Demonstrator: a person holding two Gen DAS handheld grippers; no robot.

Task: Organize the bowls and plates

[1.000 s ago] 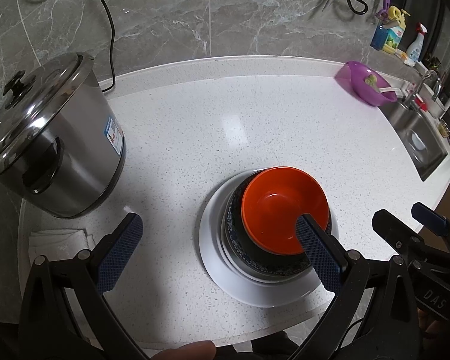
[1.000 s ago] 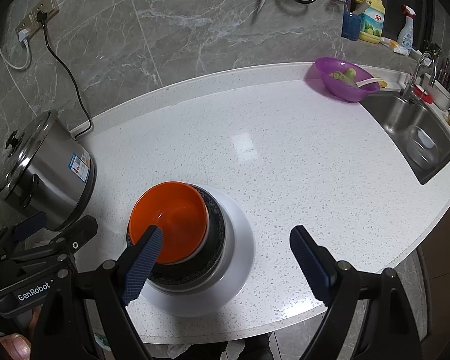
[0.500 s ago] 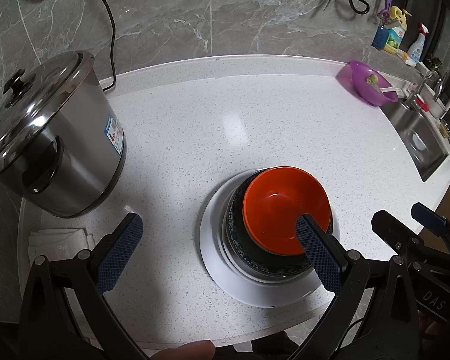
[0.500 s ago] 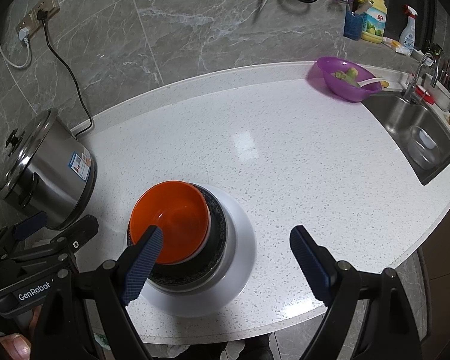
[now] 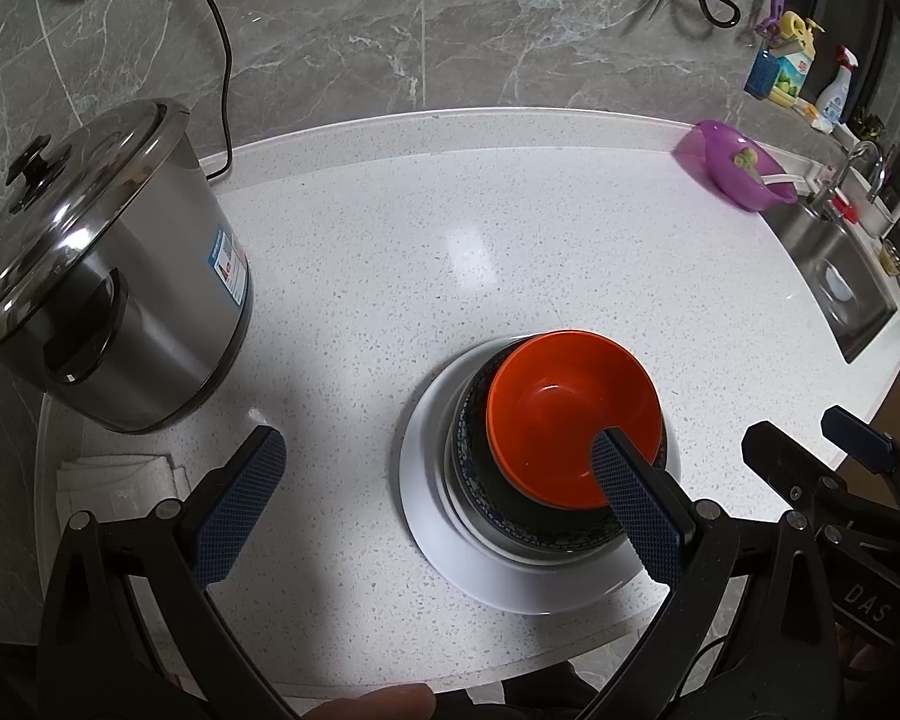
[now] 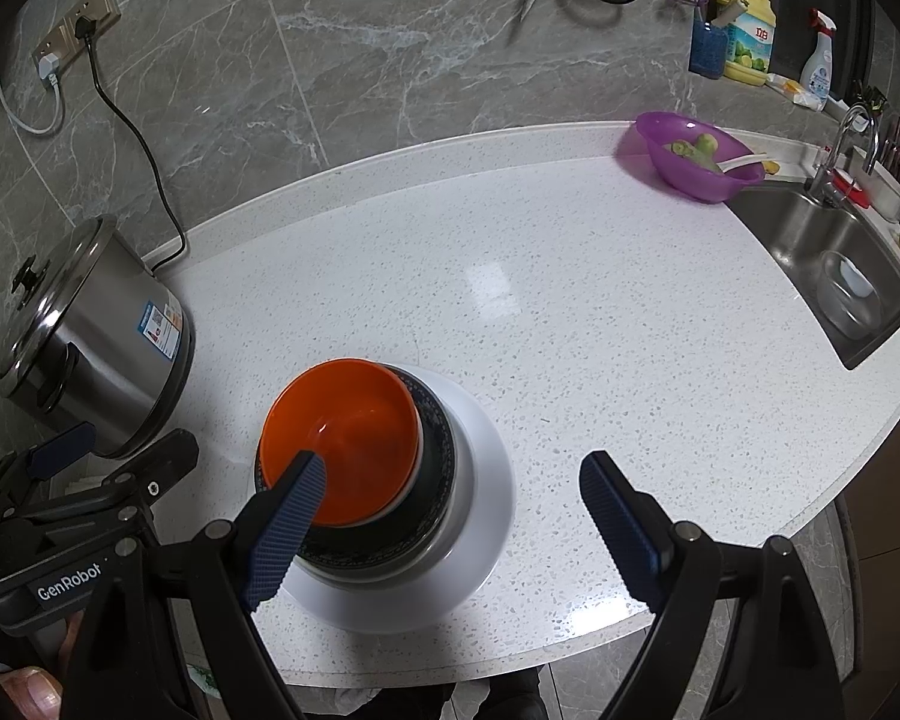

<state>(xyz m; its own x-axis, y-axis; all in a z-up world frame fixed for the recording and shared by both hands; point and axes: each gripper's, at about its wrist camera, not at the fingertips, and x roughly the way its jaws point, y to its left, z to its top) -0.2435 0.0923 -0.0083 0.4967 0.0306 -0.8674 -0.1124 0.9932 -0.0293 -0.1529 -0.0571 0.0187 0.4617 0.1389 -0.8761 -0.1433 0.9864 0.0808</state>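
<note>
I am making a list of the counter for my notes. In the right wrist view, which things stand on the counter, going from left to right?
Steel pot → stack with the orange bowl on the white plate → purple bowl → sink.

Both grippers tilt steeply downward, side by side. The left gripper (image 5: pixel 432 504) and right gripper (image 6: pixel 450 516) are spread wide, apparently gripping nothing.

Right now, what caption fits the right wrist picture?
Orange bowl stacked in a dark bowl on a white plate, open right gripper above.
</note>
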